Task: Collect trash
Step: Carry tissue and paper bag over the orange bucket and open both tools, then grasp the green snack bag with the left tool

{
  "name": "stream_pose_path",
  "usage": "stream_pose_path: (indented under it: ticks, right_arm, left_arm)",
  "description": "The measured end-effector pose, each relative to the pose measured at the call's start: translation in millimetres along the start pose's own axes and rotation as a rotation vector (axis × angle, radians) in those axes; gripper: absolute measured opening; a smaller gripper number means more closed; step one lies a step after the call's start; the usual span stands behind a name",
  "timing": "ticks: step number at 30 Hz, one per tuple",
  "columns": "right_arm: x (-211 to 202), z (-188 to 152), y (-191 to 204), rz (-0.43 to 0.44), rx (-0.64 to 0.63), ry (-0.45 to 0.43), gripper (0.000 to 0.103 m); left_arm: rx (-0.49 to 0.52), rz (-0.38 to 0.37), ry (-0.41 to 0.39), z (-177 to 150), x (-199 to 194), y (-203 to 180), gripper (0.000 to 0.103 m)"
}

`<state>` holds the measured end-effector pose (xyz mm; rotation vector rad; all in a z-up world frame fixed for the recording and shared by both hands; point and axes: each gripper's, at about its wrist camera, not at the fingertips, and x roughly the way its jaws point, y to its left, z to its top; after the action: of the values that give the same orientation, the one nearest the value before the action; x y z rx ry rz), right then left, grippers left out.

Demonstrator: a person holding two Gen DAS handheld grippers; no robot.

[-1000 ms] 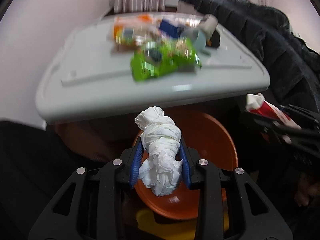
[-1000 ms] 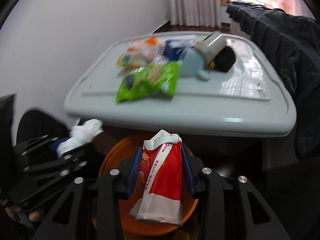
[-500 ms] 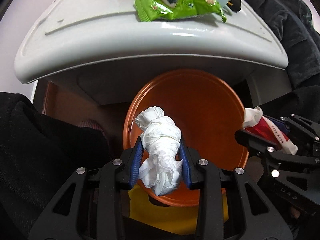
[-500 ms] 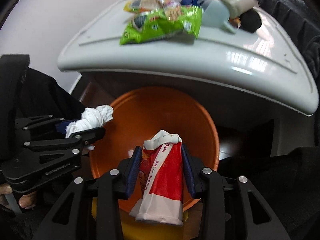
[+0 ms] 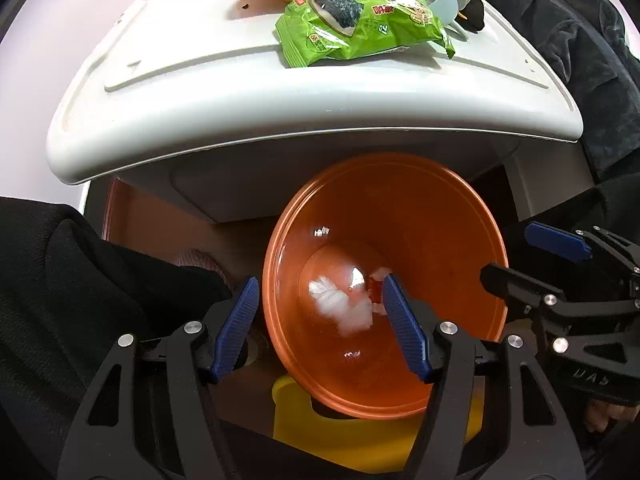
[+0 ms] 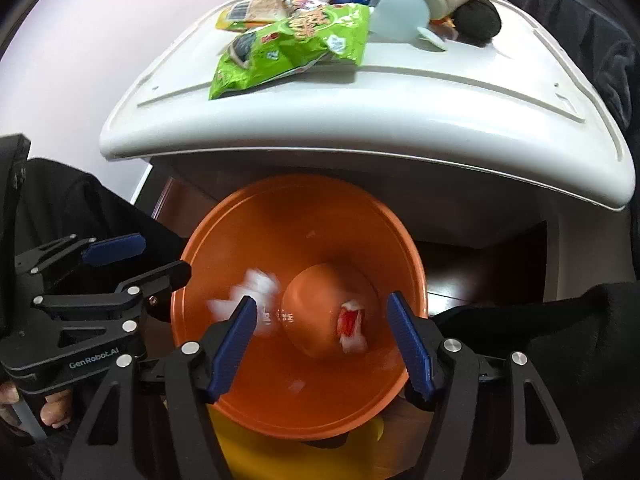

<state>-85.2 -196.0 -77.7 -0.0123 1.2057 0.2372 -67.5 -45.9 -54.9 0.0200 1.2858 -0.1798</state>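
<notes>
Both the left gripper (image 5: 318,320) and right gripper (image 6: 320,336) gape wide, holding nothing, above the orange bin (image 5: 440,216). A white tissue wad (image 5: 344,308) and red wrapper (image 6: 350,328) lie inside. The white table (image 6: 400,120) overhangs the bin's far rim, carrying a green snack bag (image 5: 360,28).

The orange plastic bin (image 5: 460,248) stands below the front edge of the white plastic table (image 5: 200,92); in the bin lie the crumpled white tissue (image 5: 344,308) and, right of it, the red-and-white wrapper (image 6: 351,328); on the table, behind the bin, lies the green snack bag (image 5: 360,28); behind the bag, the pale blue cup (image 6: 400,16).
</notes>
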Motion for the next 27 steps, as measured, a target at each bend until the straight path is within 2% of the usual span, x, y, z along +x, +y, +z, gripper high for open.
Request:
stream_pose_path:
  ticks: [7, 9, 11, 13, 16, 18, 20, 22, 23, 25, 27]
  right_arm:
    - [-14, 7, -18, 0.001, 0.058, -0.053, 0.067]
    - [-20, 12, -27, -0.007, 0.080, -0.078, 0.070]
    - [-26, 19, -37, -0.021, 0.103, -0.107, 0.072]
    - [-32, 29, -48, -0.035, 0.132, -0.138, 0.072]
    - [-40, 40, -62, -0.048, 0.164, -0.184, 0.073]
    - [-39, 46, -64, -0.052, 0.175, -0.204, 0.074]
    - [-37, 46, -66, -0.050, 0.184, -0.211, 0.075]
    - [-34, 45, -71, -0.041, 0.196, -0.204, 0.075]
    - [-32, 44, -72, -0.039, 0.200, -0.201, 0.075]
    - [-27, 41, -75, -0.033, 0.209, -0.192, 0.075]
    - [-23, 41, -77, -0.024, 0.220, -0.183, 0.075]
  left_arm:
    - [-0.031, -0.020, -0.030, 9, -1, 12, 0.063]
    - [-0.010, -0.016, -0.074, 20, -9, 13, 0.063]
    - [0.042, -0.006, -0.131, 32, -14, 10, 0.073]
    - [0.106, 0.007, -0.183, 48, -20, 2, 0.077]
    - [0.297, 0.058, -0.266, 74, -26, -19, 0.078]
    - [0.486, 0.117, -0.335, 90, -24, -35, 0.078]
    - [0.637, 0.131, -0.380, 101, -20, -45, 0.078]
    - [0.739, 0.108, -0.376, 112, -11, -46, 0.078]
    - [0.789, 0.090, -0.347, 120, -3, -49, 0.078]
    - [0.856, 0.042, -0.295, 128, 10, -49, 0.078]
    - [0.903, 0.023, -0.282, 132, 18, -51, 0.078]
